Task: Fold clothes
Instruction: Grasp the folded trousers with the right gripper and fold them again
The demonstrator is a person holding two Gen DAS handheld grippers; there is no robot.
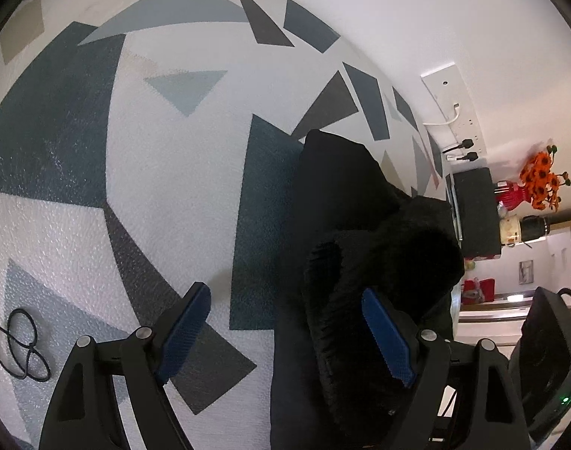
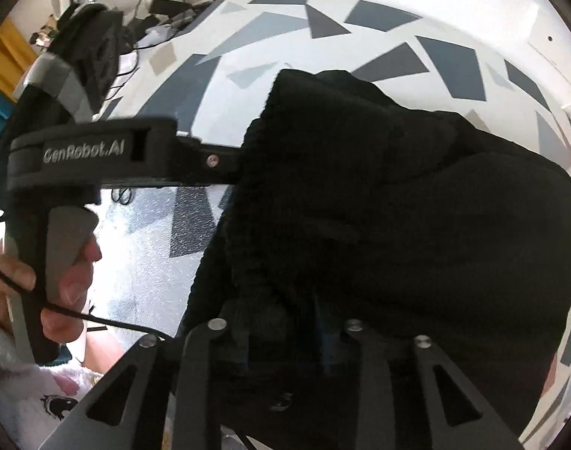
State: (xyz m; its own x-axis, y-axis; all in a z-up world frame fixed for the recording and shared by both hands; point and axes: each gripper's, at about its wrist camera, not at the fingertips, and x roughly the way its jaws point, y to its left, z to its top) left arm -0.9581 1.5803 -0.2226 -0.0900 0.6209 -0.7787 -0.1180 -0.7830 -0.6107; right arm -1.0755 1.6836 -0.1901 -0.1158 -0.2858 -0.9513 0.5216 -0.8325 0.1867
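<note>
Left claw (image 1: 285,333), as I see it from its own camera: two black fingers with blue ribbed pads (image 1: 186,332) stand wide apart, angled down at the white surface with grey and dark blue triangle shapes (image 1: 165,172). Its right-hand pad lies against the edge of the black fuzzy knitted garment (image 1: 364,232), the other hangs over bare surface; nothing is gripped between them. A black looped cord (image 1: 19,345) lies on the surface at the far left of this view.

Right claw (image 2: 285,341), from its own camera: it points steeply down, and its fingers sit close together with their tips buried in the black garment's folds. I cannot tell whether the pads press on the cloth. The garment lies heaped on the surface, filling most of this view.

In the same view, a hand (image 2: 56,273) wraps the grey handle of the left device, held roughly level, whose black body reads "GenRobot.AI" (image 2: 83,152) in pale letters. A white fleecy sleeve (image 2: 30,390) shows below the hand.
</note>
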